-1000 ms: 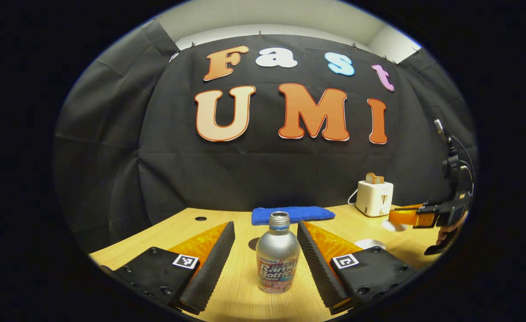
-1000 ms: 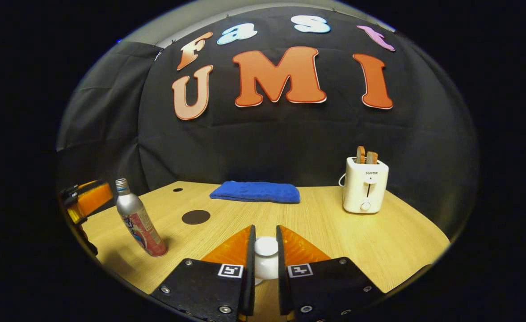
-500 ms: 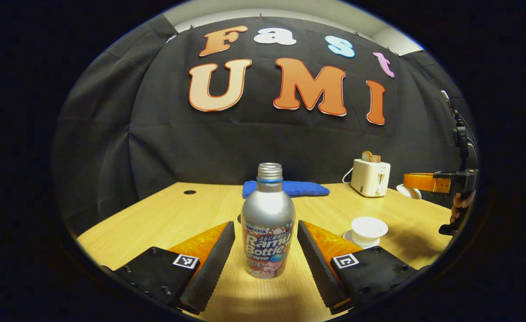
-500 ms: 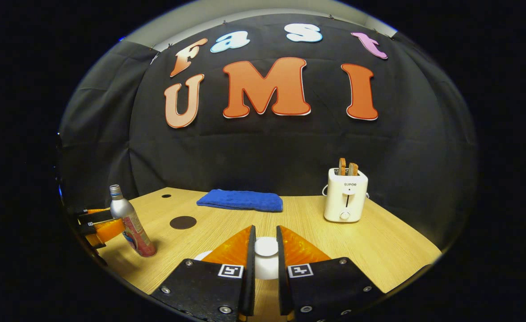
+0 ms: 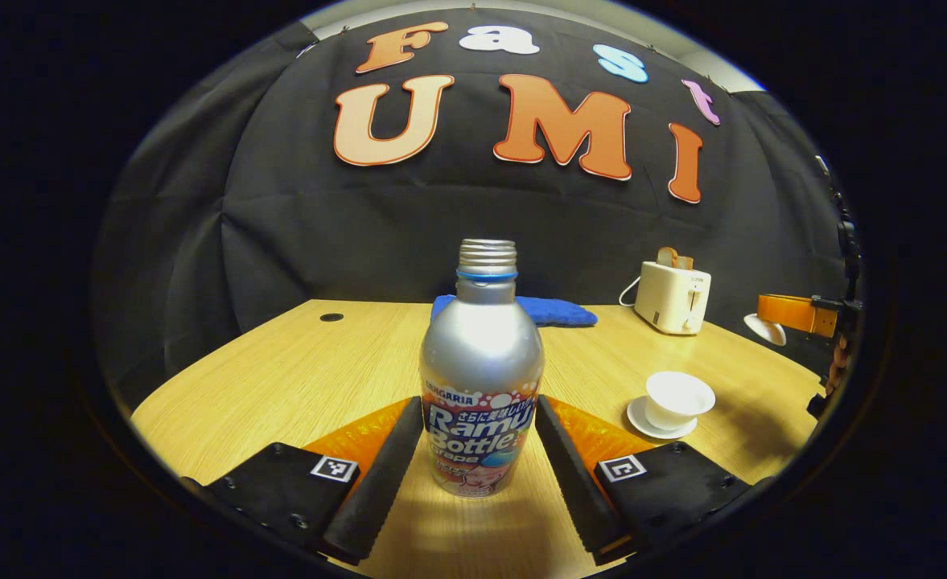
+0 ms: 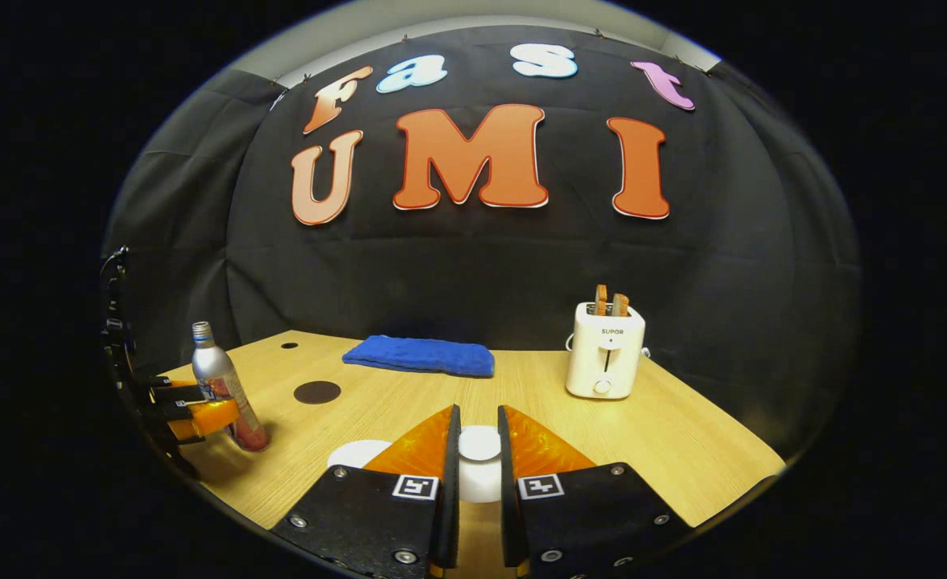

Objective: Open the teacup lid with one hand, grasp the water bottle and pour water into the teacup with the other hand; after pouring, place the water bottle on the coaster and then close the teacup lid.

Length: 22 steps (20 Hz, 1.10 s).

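The water bottle stands upright on the wooden table, uncapped, its silver body and printed label facing the left gripper view. It sits between the two fingers of the left gripper, which are spread wide; each finger lies just beside the bottle's lower half, and I cannot tell whether either one touches it. In the right gripper view the same bottle appears far to the left with the left gripper around its lower part.

The teacup rests on a white saucer to the right of the bottle and well apart from it, open at the top. Its lid is held off the cup by the right gripper, whose fingers are nearly closed and press on the lid's white knob from both sides. In the left gripper view the right gripper hangs in the air at the far right edge with the white lid at its tip, above the table and to the right of the cup. A hand shows below it.

A dark round coaster lies flat on the table behind and to the right of the bottle in the right gripper view. A folded blue cloth lies at the back of the table, and a white toaster with two slices of bread sticking up stands to its right.
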Available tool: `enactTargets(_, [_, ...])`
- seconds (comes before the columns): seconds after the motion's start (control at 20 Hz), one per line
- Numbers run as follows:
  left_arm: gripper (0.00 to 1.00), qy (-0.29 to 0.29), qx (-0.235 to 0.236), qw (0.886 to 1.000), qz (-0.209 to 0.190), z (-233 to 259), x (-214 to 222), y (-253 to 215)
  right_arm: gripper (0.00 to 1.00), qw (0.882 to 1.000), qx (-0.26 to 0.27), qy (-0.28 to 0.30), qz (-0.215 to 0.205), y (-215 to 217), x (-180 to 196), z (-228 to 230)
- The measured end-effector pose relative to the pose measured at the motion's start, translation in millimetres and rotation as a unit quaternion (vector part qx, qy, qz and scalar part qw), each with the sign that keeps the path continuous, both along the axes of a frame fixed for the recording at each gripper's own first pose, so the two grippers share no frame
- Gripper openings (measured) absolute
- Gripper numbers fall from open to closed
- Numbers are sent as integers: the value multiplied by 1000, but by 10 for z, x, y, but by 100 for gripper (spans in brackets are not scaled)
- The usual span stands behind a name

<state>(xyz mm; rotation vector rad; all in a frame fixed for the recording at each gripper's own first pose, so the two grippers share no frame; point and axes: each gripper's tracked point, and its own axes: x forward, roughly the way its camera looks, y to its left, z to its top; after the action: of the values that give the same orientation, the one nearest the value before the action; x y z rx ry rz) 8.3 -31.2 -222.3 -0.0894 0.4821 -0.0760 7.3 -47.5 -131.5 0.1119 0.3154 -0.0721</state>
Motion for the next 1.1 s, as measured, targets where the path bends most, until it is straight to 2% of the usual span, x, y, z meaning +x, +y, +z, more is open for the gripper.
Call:
enactTargets(0.15, [93,7,5,1000,4,-31,28,-2,22,1000,-2,-1,-6,-62,-34,3])
enactTargets(0.2, [85,10,9,1000,0,-39,42,6,22,1000,-2,-2,-8,-89,-54,10])
enactTargets(0.35, [86,15,31,999,1,-45,98,58,22,1000,-9,-5,-11,-153,-96,56])
enactTargets(0.45, [82,15,54,998,-3,-14,138,72,22,1000,-16,-8,-16,-203,-119,69])
enactTargets(0.65, [86,3,128,991,-23,122,201,103,22,1000,-18,-12,-21,-266,-163,134])
enactTargets(0.7, [82,-1,145,989,-29,155,202,98,22,999,-20,-15,-22,-288,-173,157])
enactTargets(0.75, [86,-5,162,986,-35,192,225,88,22,999,-22,-18,-25,-315,-176,183])
enactTargets(0.8, [82,-8,181,983,-41,225,268,85,22,999,-24,-20,-27,-341,-189,192])
enactTargets(0.85, [86,-12,202,978,-46,270,330,84,22,999,-25,-22,-29,-355,-197,220])
enactTargets(0.9, [82,-16,223,973,-51,294,377,73,22,999,-25,-23,-30,-376,-208,241])
enactTargets(0.95, [86,-19,242,968,-62,297,409,45,22,999,-26,-23,-31,-383,-221,245])
enactTargets(1.0, [82,-22,262,962,-73,299,408,6,22,999,-28,-23,-33,-403,-226,252])
enactTargets(1.1, [82,-27,299,949,-91,329,457,-36,22,999,-34,-24,-34,-445,-259,278])
